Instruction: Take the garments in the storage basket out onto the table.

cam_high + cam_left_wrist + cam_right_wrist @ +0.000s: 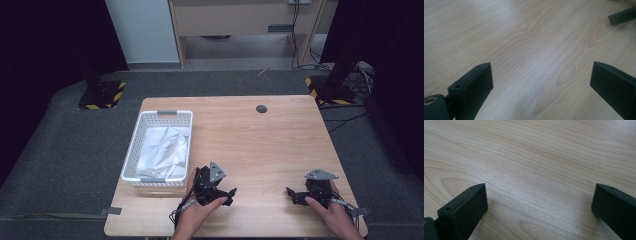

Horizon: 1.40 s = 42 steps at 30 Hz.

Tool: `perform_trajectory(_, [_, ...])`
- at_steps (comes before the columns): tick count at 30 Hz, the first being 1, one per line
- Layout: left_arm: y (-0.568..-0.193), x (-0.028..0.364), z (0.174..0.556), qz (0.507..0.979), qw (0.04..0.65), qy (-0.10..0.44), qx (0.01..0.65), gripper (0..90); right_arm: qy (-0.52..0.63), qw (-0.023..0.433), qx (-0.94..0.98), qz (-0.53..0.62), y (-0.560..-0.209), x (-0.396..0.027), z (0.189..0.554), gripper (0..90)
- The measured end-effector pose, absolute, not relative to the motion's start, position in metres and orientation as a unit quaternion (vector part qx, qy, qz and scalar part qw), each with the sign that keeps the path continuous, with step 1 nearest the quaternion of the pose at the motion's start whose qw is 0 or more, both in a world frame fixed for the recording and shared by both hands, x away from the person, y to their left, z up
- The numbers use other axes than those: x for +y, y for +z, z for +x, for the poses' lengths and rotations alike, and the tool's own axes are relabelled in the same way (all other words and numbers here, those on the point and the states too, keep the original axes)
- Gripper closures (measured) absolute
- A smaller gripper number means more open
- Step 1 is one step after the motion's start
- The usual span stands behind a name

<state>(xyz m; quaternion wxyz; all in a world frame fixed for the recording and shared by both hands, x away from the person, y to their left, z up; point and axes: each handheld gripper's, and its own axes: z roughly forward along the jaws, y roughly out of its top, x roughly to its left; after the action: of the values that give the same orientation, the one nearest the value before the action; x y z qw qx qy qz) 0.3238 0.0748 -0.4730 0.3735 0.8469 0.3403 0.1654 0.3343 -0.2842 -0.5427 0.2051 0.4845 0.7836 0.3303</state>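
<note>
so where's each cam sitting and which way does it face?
High view: above the person's side, looking forward and down on the table, basket, both hands with left tongs and right tongs.
Left gripper view: on the left tongs, along open jaws at bare wood.
Right gripper view: on the right tongs, same.
Shared: left gripper view catches a right jaw tip.

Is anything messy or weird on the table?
Only a little. The white cloth in the white basket lies crumpled, not folded. The basket sits straight near the table's left edge. Both hand-held grippers, left and right, rest open on bare wood. Nothing looks spilled or broken.
</note>
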Motion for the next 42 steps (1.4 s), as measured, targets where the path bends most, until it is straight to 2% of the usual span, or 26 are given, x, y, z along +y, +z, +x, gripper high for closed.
perform_trajectory(22, [-0.448, 0.094, 0.327, 0.848, 0.369, 0.183, 0.334, 4.2, 0.330, 0.205, 0.784, 0.485, -0.543, -0.284, 0.334, 0.4])
perform_trajectory(42, [-0.439, 0.113, 0.332, 0.848, 0.357, 0.192, 0.342, 4.0, 0.330, 0.205, 0.783, 0.485, -0.543, -0.284, 0.334, 0.4])
